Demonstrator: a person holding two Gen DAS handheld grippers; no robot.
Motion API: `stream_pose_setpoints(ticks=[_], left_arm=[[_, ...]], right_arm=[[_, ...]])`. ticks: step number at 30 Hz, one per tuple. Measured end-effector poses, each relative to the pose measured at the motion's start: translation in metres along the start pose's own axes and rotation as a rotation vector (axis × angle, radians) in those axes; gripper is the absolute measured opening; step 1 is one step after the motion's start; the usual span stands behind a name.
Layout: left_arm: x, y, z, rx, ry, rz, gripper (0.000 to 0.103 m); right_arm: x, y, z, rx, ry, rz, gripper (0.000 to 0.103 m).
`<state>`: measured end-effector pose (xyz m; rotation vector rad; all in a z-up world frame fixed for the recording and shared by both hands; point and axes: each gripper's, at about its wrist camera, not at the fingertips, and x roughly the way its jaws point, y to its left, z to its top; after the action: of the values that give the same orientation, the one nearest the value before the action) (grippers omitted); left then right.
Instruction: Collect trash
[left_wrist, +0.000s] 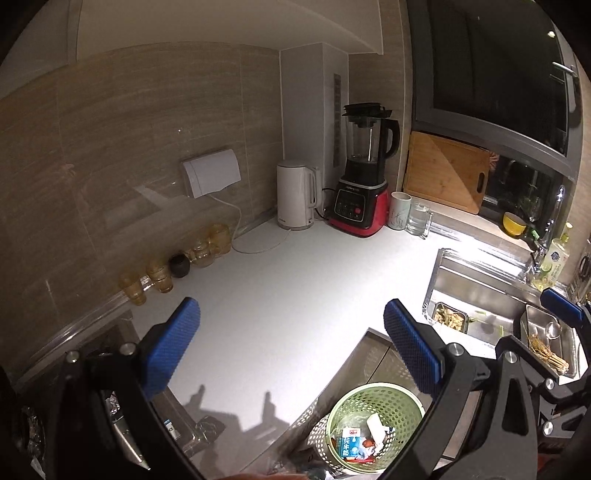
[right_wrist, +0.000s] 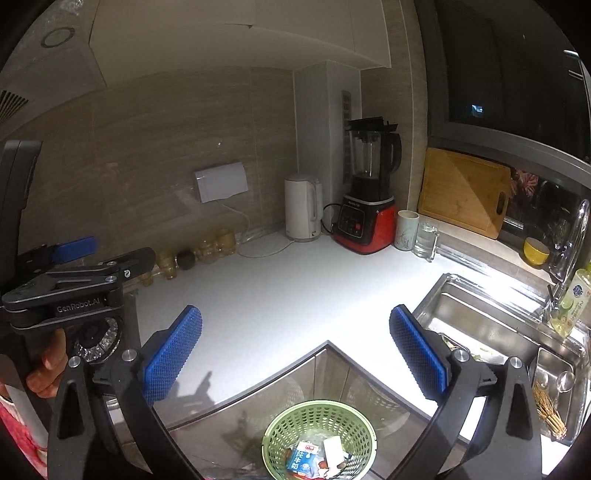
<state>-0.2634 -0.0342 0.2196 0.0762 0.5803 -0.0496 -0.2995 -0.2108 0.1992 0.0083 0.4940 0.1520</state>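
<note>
A green perforated trash basket (left_wrist: 373, 424) stands on the floor below the counter corner; it also shows in the right wrist view (right_wrist: 319, 439). It holds a blue-and-white milk carton (left_wrist: 347, 445) (right_wrist: 301, 459), white paper and other scraps. My left gripper (left_wrist: 291, 350) is open and empty, held above the white counter (left_wrist: 288, 295). My right gripper (right_wrist: 295, 354) is open and empty, above the counter's inner corner and the basket. The left gripper's body also shows at the left of the right wrist view (right_wrist: 74, 280).
A white kettle (left_wrist: 297, 195), red blender (left_wrist: 364, 173), cup and glass stand at the back. Amber glass jars (left_wrist: 166, 266) line the left wall. A steel sink (left_wrist: 495, 306) at right holds a food container, skewers and a spoon. A cutting board (left_wrist: 447, 173) leans by the window.
</note>
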Motion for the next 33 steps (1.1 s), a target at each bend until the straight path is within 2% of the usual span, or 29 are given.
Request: stream_pose_setpoints(ticks=[33], left_arm=[[0.018,0.008,-0.003,0.01,0.022,-0.008,0.095]], right_arm=[[0.004,0.005,-0.005,0.01,0.009,-0.021,0.101]])
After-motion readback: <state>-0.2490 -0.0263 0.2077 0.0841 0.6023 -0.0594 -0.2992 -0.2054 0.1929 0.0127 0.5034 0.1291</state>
